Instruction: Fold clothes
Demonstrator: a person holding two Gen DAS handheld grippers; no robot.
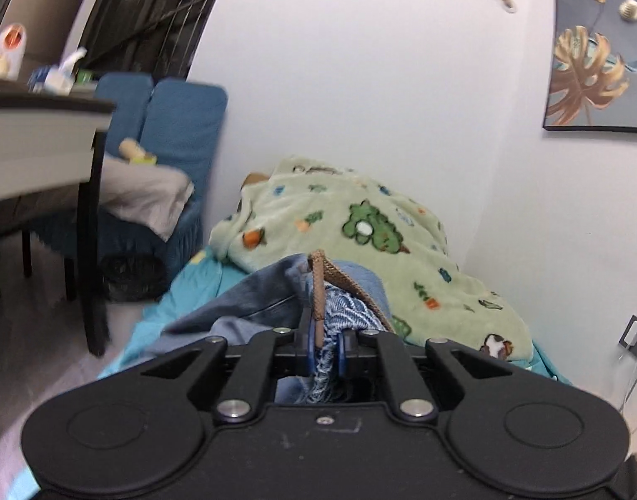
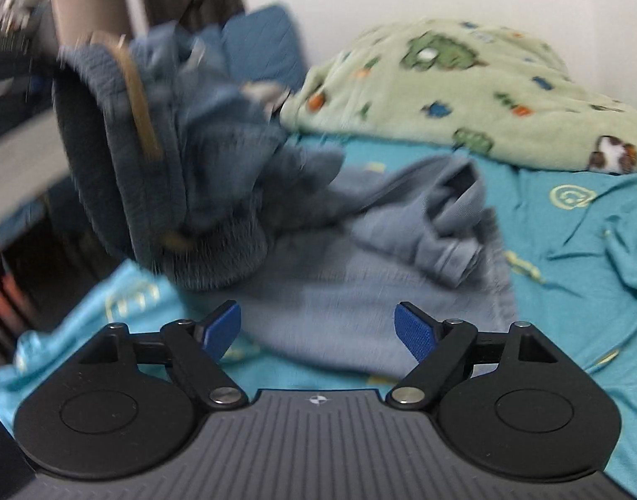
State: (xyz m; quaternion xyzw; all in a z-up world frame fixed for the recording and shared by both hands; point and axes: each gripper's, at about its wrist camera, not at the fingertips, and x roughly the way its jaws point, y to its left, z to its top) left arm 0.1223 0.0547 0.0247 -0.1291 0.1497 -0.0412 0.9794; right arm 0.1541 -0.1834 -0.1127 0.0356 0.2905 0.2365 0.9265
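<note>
A plain white wall (image 1: 360, 83) carries a framed gold-leaf painting (image 1: 598, 62); blue fabric-covered chairs (image 1: 168, 125) stand beside a dark-legged table (image 1: 47, 125).

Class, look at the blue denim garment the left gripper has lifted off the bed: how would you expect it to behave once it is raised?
The denim garment is probably floppy: it droops in bunched folds. Likely fairly heavy, since thick cloth trails onto the bed sheet. It seems unlikely to slip from the shut left gripper.
</note>
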